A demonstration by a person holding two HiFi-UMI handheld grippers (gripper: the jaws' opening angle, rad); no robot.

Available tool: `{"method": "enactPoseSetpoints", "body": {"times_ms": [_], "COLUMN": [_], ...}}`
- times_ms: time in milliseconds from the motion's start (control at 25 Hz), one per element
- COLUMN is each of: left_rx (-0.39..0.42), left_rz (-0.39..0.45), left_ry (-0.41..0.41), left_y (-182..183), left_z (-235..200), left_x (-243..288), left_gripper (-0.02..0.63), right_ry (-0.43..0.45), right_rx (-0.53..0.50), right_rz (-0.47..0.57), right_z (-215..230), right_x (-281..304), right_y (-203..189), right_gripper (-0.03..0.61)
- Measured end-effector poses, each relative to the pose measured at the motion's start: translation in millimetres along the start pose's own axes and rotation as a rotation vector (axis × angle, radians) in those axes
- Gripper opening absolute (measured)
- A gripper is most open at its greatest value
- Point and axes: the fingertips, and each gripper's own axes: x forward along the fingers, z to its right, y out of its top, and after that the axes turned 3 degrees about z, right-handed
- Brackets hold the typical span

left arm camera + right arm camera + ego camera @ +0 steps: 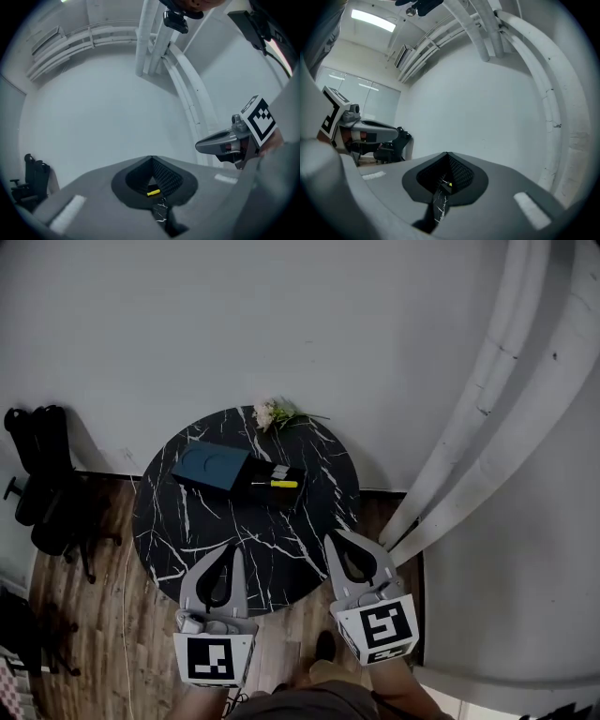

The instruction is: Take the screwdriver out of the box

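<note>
Closest of all: left gripper [233,553] and right gripper [331,538], side by side over the near edge of the bench [178,531]. Jaws of both pressed together tip to tip. Nothing held in either one. Both aimed across the bench, toward the far edge.

Further back, close to the far edge: black box [267,474], open at the top. Just beside it on the left, and looking as if it touches: blue flat piece [211,467], most likely the lid. Inside the box: screwdriver [279,484] with a yellow handle, lying flat. Shows up as a small yellow spot past the closed tips in both gripper views too.

Right on the far edge: little bunch of flowers [272,413]. Off the bench, past its left edge: black chair [42,474] on the wood floor.

Not much of the job done yet, by the look of it. Box already open, so no lid to lift. Screwdriver not touched and not out. Both grippers well apart from the box.

Left to do: reach across the bench, open one pair of jaws, go down into the box, pinch the yellow handle, lift it out. Maybe hold the box down with the other gripper. Thin little handle, so easy to miss, and easy to drag the box along.
</note>
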Motion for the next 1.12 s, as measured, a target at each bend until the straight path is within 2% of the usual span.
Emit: {"method": "enactPoseSetpoints", "body": {"times_ms": [280,440,640,920,1120], "left_rx": [0.035,0.058,0.048,0.020,-0.024], "left_rz": [0.017,0.033,0.047,0.052,0.057], "left_ry": [0.089,0.147,0.201,0.212,0.213], "left_y": [19.0,29.0,30.9,15.7,2.9], "left_z": [-1.4,-15.2,-31.4,-56.1,-79.7], "left_x": [32.0,39.5,44.4,71.3,98.6], "left_gripper": [0.000,0.000,0.002,0.000,0.001], "right_ry": [0.103,0.153,0.198,0.227,0.250], "right_rx": [-0.017,-0.039,-0.059,-0.096,-0.120], "right_rz": [0.032,0.060,0.086,0.062,0.001], "right_z": [29.9,33.8,30.2,27.6,26.4], "right_x": [37.7,60.2,81.6,122.3,160.1], "right_y": [14.0,26.4,35.5,28.1,10.3], "right_gripper": [0.026,0.028,0.028,0.029,0.033]}}
